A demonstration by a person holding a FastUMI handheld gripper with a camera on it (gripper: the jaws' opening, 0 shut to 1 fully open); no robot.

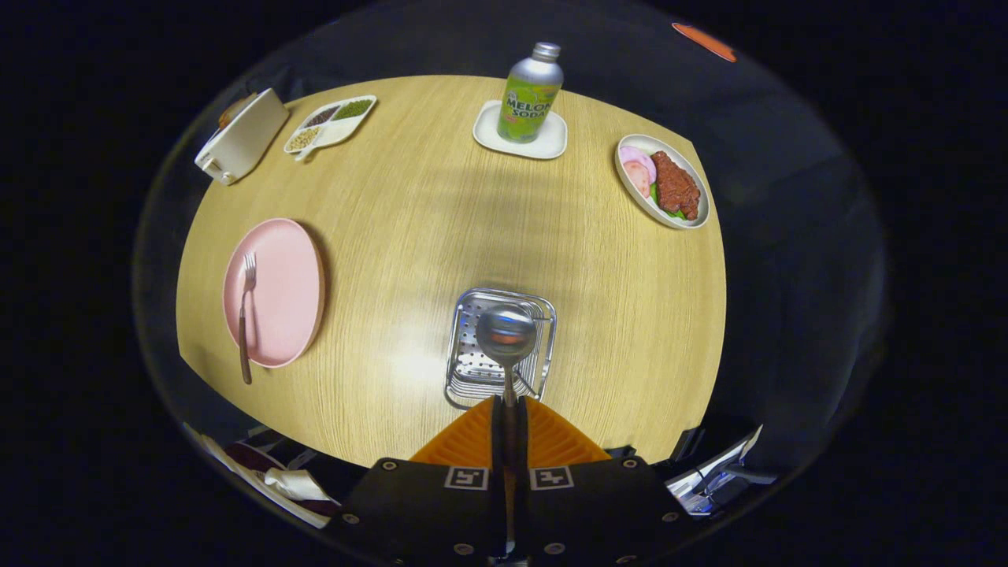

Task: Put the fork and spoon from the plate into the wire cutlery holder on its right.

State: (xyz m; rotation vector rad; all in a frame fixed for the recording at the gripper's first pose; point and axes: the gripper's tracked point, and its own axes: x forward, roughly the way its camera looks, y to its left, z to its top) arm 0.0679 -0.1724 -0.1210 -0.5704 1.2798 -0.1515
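The claw (509,409) is clamping the spoon (506,337) by its handle above the wire cutlery holder (499,349), at the pink plate's (276,293) three o'clock, and should be lowering it handle-first and straight before releasing.

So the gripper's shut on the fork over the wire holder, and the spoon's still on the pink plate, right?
Swapped. The gripper view shows the gripper shut on the spoon over the wire holder; the fork is the piece on the pink plate.
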